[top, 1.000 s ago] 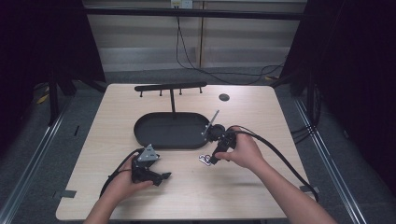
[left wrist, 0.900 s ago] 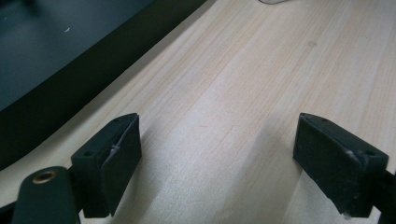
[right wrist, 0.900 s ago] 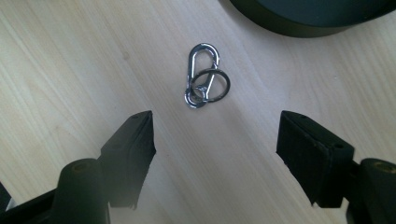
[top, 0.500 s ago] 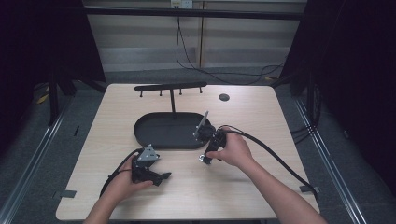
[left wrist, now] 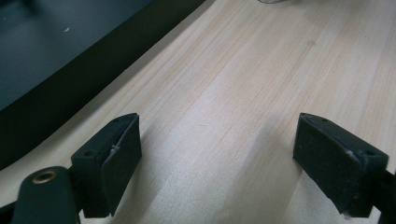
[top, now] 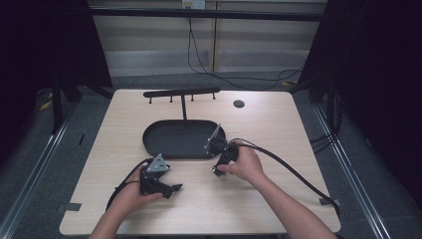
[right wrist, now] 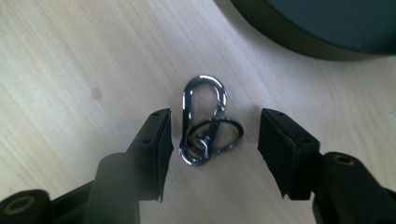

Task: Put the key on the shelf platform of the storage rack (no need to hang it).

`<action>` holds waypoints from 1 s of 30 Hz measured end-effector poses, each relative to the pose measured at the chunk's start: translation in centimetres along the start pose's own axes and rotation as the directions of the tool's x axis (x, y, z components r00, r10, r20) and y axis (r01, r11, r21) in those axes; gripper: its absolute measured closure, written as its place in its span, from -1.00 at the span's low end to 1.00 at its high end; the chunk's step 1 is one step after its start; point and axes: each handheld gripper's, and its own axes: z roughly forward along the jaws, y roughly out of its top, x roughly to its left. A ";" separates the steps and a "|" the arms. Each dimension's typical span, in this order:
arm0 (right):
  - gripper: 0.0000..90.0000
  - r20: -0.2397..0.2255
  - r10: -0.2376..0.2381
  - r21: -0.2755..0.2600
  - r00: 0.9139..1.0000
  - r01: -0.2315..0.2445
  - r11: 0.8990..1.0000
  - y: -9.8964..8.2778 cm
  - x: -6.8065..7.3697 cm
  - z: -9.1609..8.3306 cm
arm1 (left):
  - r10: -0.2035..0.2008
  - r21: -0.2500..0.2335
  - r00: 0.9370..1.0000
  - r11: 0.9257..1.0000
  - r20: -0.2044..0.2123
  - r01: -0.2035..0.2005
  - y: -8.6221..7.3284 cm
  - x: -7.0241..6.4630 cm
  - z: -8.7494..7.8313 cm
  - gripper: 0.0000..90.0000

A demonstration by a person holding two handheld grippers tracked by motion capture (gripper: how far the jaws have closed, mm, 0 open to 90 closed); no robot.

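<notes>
Right-hand tongs (right wrist: 212,140) hang with jaws apart on either side of a small metal carabiner clip (right wrist: 204,119) with a key ring (right wrist: 219,132) looped through it, lying flat on the wooden table (right wrist: 70,70) at mid-frame. Light, hard and slick, I'd judge; pinch across its long sides. Left tongs (left wrist: 215,163) gape wide over bare wood. A black oval tray (right wrist: 322,23) fills the upper right.

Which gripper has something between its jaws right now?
The right gripper: its open jaws flank a metal carabiner lying on the table. The left gripper has only bare wood between its jaws.
</notes>
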 end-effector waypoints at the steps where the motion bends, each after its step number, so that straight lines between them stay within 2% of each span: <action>1: 0.02 0.000 0.000 0.000 1.000 0.000 1.000 0.0 0.0 0.0 | 0.000 0.000 1.000 1.000 0.000 0.000 0.0 0.0 0.0 -0.66; 5: 0.16 0.003 -0.005 -0.003 1.000 0.005 1.000 0.2 0.2 0.5 | 0.001 0.002 1.000 1.000 0.002 -0.001 0.0 0.0 0.0 -0.66; 6: 0.29 0.013 -0.003 -0.009 1.000 0.003 1.000 0.2 0.3 0.5 | 0.002 0.003 1.000 1.000 0.002 -0.002 0.0 0.0 0.0 -0.66; 7: 0.29 0.013 -0.003 -0.009 1.000 0.003 1.000 0.2 0.3 0.5 | 0.002 0.003 1.000 1.000 0.002 -0.002 0.0 0.0 0.0 -0.66; 8: 0.38 0.015 -0.009 -0.014 1.000 0.009 1.000 0.3 0.5 0.5 | 0.001 0.002 1.000 1.000 0.001 -0.001 0.0 0.0 0.0 -0.66; 14: 0.40 0.017 0.007 -0.006 1.000 -0.007 1.000 0.2 0.7 0.4 | 0.000 0.000 1.000 1.000 0.001 0.000 0.0 0.0 0.0 -0.66; 20: 0.40 0.009 -0.002 -0.011 1.000 0.002 1.000 0.2 0.8 0.4 | 0.001 0.003 1.000 1.000 0.002 -0.001 0.0 0.0 0.0 -0.66; 30: 0.40 -0.002 0.006 -0.044 1.000 -0.006 0.999 -0.1 0.1 -1.5 | 0.001 0.003 1.000 1.000 0.002 -0.001 0.0 0.0 0.0 -0.66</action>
